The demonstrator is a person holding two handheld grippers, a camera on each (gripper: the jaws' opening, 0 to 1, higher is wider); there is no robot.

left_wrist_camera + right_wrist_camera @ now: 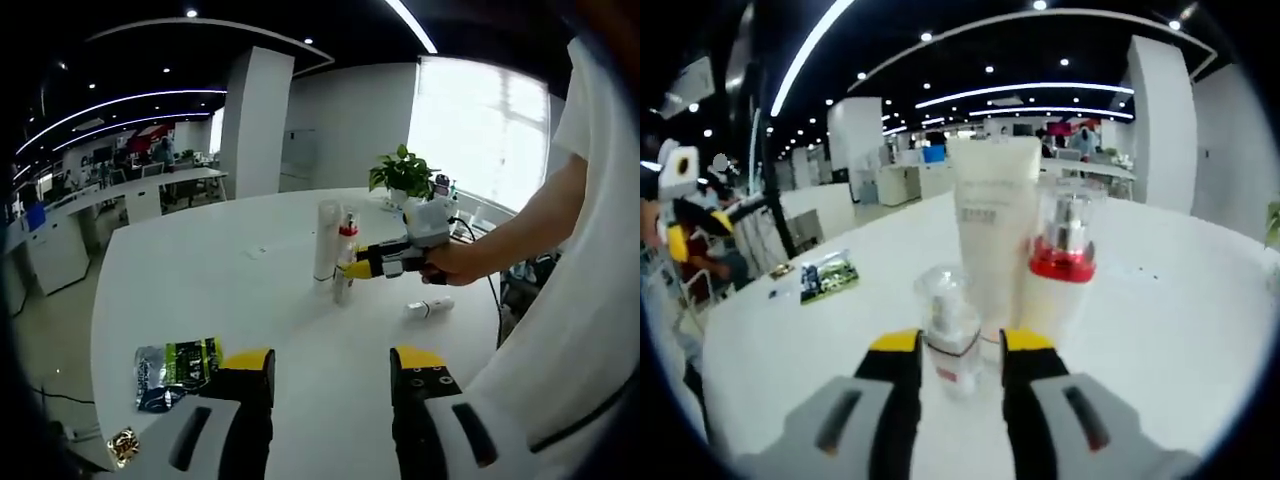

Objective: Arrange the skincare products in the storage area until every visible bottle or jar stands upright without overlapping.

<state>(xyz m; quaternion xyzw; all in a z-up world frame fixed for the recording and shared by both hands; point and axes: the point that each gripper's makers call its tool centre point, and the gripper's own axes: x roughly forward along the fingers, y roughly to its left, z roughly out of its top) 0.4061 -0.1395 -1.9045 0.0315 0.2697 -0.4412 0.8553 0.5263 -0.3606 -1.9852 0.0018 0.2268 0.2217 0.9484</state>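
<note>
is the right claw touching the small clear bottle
Touching. The right gripper view shows the right claw with both jaws pressed against the small clear bottle, no gap on either side.

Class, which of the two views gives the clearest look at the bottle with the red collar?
The right gripper view: the bottle with the red collar stands close and large, upright beside the white tube. In the left gripper view the same bottle is small and distant, with the right gripper at its base.
</note>
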